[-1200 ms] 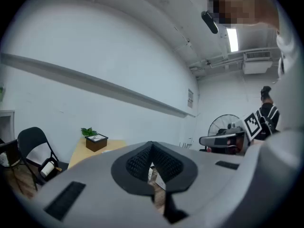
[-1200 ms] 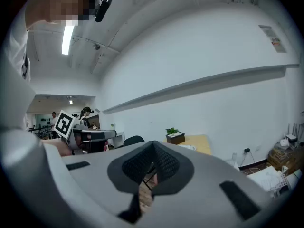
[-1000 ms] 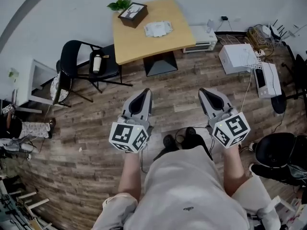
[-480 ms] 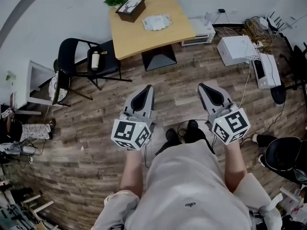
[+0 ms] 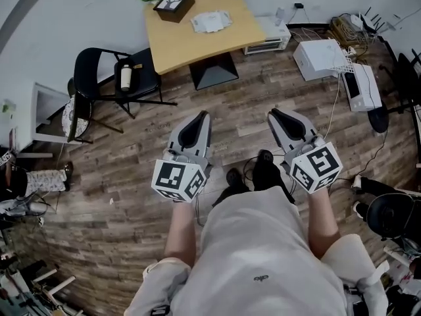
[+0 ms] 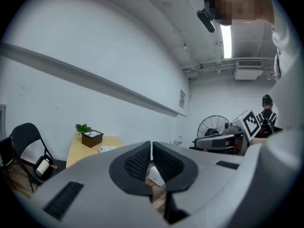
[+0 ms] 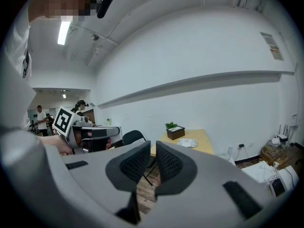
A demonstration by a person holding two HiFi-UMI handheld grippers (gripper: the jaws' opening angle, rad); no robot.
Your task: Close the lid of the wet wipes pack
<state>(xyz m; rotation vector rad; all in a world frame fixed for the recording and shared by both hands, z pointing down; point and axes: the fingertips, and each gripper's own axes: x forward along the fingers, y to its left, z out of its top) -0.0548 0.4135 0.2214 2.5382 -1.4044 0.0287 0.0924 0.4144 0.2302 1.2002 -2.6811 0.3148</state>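
Observation:
The white wet wipes pack lies on a wooden table far ahead of both grippers; it also shows as the small pack and pack in the gripper views. Whether its lid stands open I cannot tell at this distance. My left gripper is held level over the floor with its jaws together and nothing in them. My right gripper hangs beside it; its jaws have just been opening and stand a narrow slit apart, with nothing between them.
A brown box with a plant sits at the table's far corner. A black folding chair stands left of the table. White appliances and cables lie on the floor at the right. A black office chair is near right.
In the head view the table and the pack have slid up and to the left. Both grippers keep about the same place side by side in front of the person.

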